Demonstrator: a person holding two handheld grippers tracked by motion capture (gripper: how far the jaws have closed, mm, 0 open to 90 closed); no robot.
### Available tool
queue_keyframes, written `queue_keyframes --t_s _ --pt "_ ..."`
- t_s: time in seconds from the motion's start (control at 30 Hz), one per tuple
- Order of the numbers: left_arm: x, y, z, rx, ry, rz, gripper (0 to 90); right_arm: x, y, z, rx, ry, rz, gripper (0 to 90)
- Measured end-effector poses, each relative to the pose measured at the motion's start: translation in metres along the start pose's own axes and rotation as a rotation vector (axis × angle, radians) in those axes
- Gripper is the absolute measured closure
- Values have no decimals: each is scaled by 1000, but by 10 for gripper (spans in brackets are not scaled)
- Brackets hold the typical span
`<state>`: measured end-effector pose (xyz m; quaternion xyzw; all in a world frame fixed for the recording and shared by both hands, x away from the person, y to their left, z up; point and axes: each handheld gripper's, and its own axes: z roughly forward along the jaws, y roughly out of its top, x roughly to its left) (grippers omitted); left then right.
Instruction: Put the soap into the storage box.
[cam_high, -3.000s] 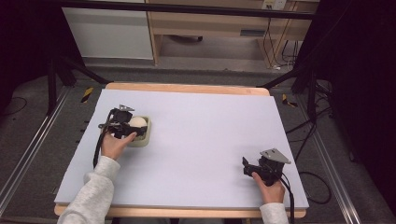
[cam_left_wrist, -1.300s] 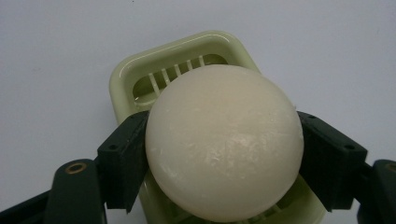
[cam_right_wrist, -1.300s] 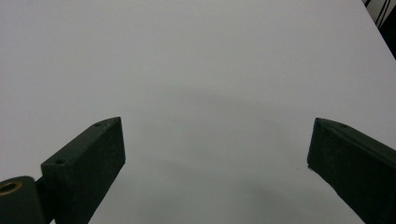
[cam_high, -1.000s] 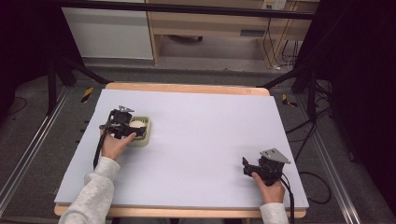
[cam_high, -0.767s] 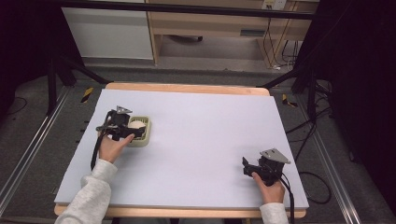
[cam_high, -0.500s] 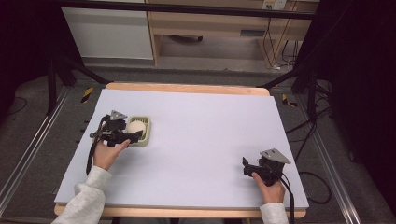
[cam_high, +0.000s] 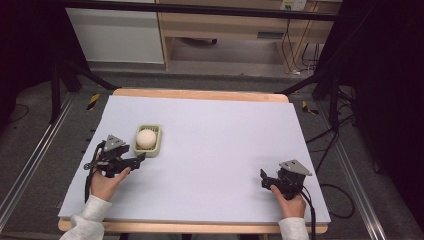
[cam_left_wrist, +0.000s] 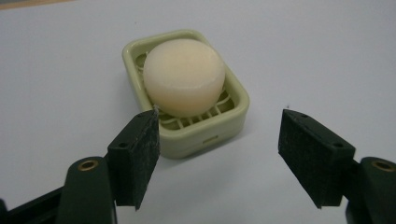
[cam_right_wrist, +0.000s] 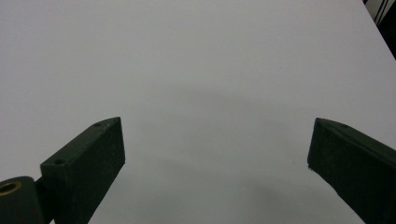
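One soap (cam_left_wrist: 183, 76) lies just beyond left gripper (cam_left_wrist: 217, 144).

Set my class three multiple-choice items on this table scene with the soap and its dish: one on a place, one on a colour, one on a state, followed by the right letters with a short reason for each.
1. Where does the round soap lie?
A. In the slotted dish
B. On the bare table beside the dish
C. Between the right gripper's jaws

2. What colour is the dish?
A. Bright red
B. Pale green
C. Black

3. How does the left gripper stand?
A. Shut on the soap
B. Shut on the dish's rim
C. Open, holding nothing

Answers:
1. A, since the left gripper view shows the soap resting on the dish's grid.
2. B, since its rim and walls look pale green in the left gripper view and the high view.
3. C, since its jaws stand wide apart, short of the dish, with bare table between them.
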<state>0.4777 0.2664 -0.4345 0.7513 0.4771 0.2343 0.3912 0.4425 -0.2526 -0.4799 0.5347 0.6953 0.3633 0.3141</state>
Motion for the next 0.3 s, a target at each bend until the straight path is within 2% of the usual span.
queue_keyframes --t_s 0.07,0.3 --pt "3 -5 -4 -1 -1 -13 287 0 0 0 1 0 2 44" --pt "10 -25 -13 16 38 -5 257 -2 -1 -1 0 2 5 44"
